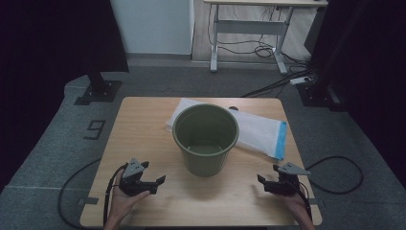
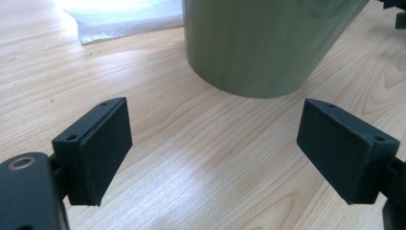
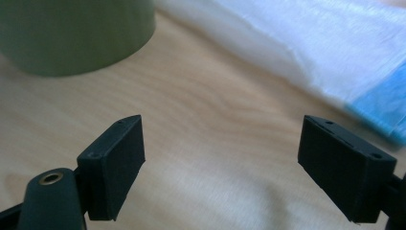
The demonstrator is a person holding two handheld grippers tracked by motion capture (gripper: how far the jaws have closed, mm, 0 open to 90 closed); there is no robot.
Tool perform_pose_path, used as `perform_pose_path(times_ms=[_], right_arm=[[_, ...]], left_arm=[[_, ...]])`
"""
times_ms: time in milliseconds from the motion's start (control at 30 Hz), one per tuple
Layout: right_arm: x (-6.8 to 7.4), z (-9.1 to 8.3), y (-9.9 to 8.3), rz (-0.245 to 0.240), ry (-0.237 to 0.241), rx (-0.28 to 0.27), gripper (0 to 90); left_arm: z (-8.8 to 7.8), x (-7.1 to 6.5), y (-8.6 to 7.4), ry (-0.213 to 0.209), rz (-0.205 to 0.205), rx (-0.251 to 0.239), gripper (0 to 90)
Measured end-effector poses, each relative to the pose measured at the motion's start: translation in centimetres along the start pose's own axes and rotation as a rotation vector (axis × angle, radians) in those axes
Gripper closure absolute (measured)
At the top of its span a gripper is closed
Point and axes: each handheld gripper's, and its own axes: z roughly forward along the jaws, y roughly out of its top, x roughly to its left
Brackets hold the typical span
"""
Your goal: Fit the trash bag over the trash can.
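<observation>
High view: wooden tabletop (image 1: 143, 124) carries the empty olive-green plastic bucket (image 1: 206, 139) at centre, overlapping the white plastic bag with blue edge (image 1: 261, 132). My left gripper (image 1: 152, 181) and right gripper (image 1: 269, 181) rest spread, empty. Risk: light bucket tips if nudged one-sidedly; bag slips.

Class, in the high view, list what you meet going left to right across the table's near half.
left gripper → green bucket → right gripper

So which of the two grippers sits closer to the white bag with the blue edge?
The right gripper: the bag lies behind the green bin and runs out to the right, its blue edge on that side. The left gripper is across the table.
</observation>
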Motion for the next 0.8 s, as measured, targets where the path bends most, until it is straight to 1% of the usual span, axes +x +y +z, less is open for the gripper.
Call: perform_pose_path(times_ms=[33,67,100,133,167,200,233,267,300,333,367,400,433,500,533,567,600,633,667,700,733,800], right_arm=[[-0.1,0.1,0.2,0.002,-0.006,-0.005,15.6],[-0.2,0.6,1.4,0.002,-0.025,-0.022,16.1],[-0.2,0.8,1.9,-0.001,-0.031,-0.027,16.2],[-0.2,0.8,1.9,-0.001,-0.031,-0.027,16.2],[-0.1,1.9,3.5,-0.031,-0.046,-0.023,16.3],[-0.1,1.9,3.5,-0.031,-0.046,-0.023,16.3],[0.1,3.7,5.3,-0.061,-0.041,0.003,16.3],[0.1,3.7,5.3,-0.061,-0.041,0.003,16.3],[0.2,5.3,6.5,-0.083,-0.031,0.027,16.3],[0.2,5.3,6.5,-0.083,-0.031,0.027,16.3],[0.3,6.3,7.1,-0.099,-0.038,0.045,16.3],[0.3,8.4,8.0,-0.136,-0.067,0.085,16.2],[0.3,8.4,8.0,-0.136,-0.067,0.085,16.2],[0.0,10.3,8.5,-0.143,-0.085,0.11,16.7],[-0.1,11.1,8.5,-0.146,-0.082,0.121,17.1],[-0.4,12.3,8.6,-0.142,-0.059,0.158,19.0],[-0.4,12.3,8.6,-0.142,-0.059,0.158,19.0],[-0.5,12.7,8.6,-0.147,-0.053,0.167,21.5],[-0.5,13.0,8.5,-0.152,-0.055,0.163,24.9],[-0.5,13.3,8.3,-0.162,-0.06,0.168,30.5],[-0.5,13.3,8.3,-0.162,-0.06,0.168,30.5],[-0.6,13.4,8.2,-0.167,-0.05,0.18,37.6]], left_arm=[[0.0,0.0,0.0,0.0,-0.001,0.003,11.5],[0.0,0.1,-0.1,0.0,0.0,0.005,11.5],[0.0,0.1,-0.2,-0.002,0.0,0.007,11.5],[0.0,0.1,-0.2,-0.002,0.0,0.007,11.5],[-0.1,0.2,-0.4,-0.001,-0.004,0.011,11.5],[-0.1,0.2,-0.4,-0.001,-0.004,0.011,11.5],[-0.2,0.3,-0.5,0.002,-0.006,0.015,11.5],[-0.3,0.3,-0.6,0.004,-0.006,0.013,11.5],[-0.5,0.6,-1.0,0.005,-0.019,0.009,11.5],[-0.5,0.6,-1.0,0.005,-0.019,0.009,11.6],[-0.5,0.8,-1.2,0.006,-0.028,0.012,11.6],[-0.5,0.9,-1.4,0.008,-0.033,0.014,11.6],[-0.4,1.0,-1.7,0.01,-0.039,0.017,11.6],[-0.3,1.1,-1.9,0.007,-0.044,0.027,12.0],[-0.3,1.1,-1.9,0.01,-0.038,0.031,12.0],[-0.2,1.0,-1.9,0.012,-0.032,0.035,12.1],[-0.1,1.0,-1.9,0.012,-0.027,0.039,12.1],[0.0,0.9,-1.9,0.013,-0.021,0.045,12.1],[0.1,0.9,-2.0,0.016,-0.017,0.05,12.1],[0.1,0.9,-2.0,0.018,-0.009,0.059,12.1],[0.2,0.8,-2.0,0.023,-0.005,0.065,12.1],[0.4,0.8,-2.1,0.03,0.008,0.076,12.2]])
